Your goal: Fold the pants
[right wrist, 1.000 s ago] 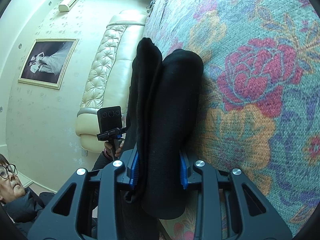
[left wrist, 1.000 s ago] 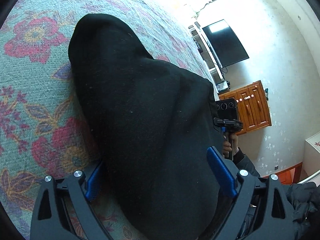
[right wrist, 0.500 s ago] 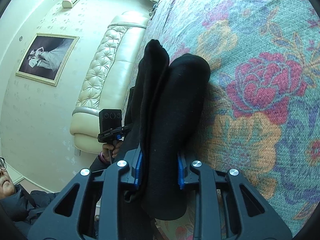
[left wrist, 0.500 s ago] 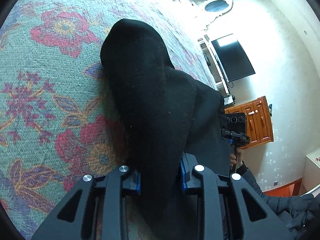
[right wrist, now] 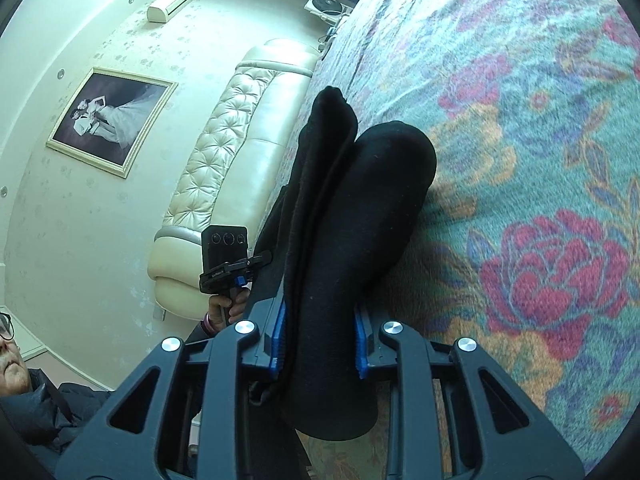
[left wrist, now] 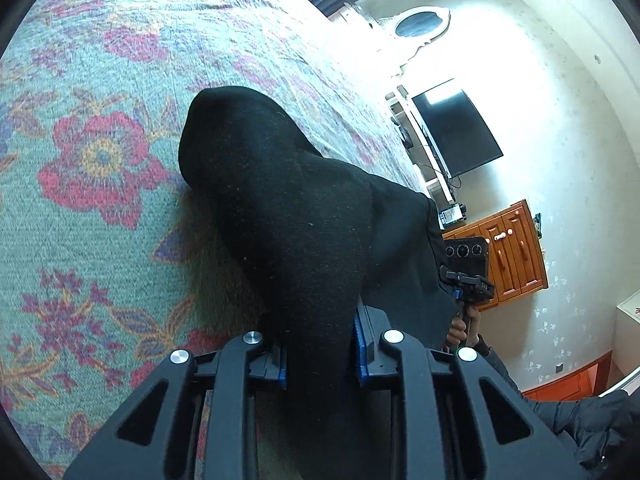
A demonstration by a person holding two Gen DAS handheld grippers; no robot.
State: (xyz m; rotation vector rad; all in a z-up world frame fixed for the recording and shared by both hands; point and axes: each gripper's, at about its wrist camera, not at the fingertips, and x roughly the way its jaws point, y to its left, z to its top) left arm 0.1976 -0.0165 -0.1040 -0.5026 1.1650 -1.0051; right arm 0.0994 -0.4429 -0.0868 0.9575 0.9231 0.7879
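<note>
the black pants [left wrist: 288,216] lie bunched on the floral bedspread [left wrist: 92,208] of the bed, already doubled into thick layers, so the folding looks part done; what seems left is to carry this held end across, lay it flat and smooth it. starting on the left, the left hand-held gripper [left wrist: 320,354] is clenched on a thick wad of the cloth, its blue pads pressed against either side, and it points forward along the bed, low over the cover. beyond it, past the edge of the cloth, the other tool shows in the person's fist near a wooden cabinet [left wrist: 514,248]. moving right, the right hand-held gripper [right wrist: 318,346] is likewise clamped on a folded bundle of the pants [right wrist: 360,220], two layers visible side by side between the pads, with the padded headboard [right wrist: 224,168] off to its left. both tools sit level, roughly parallel, holding the same end.
</note>
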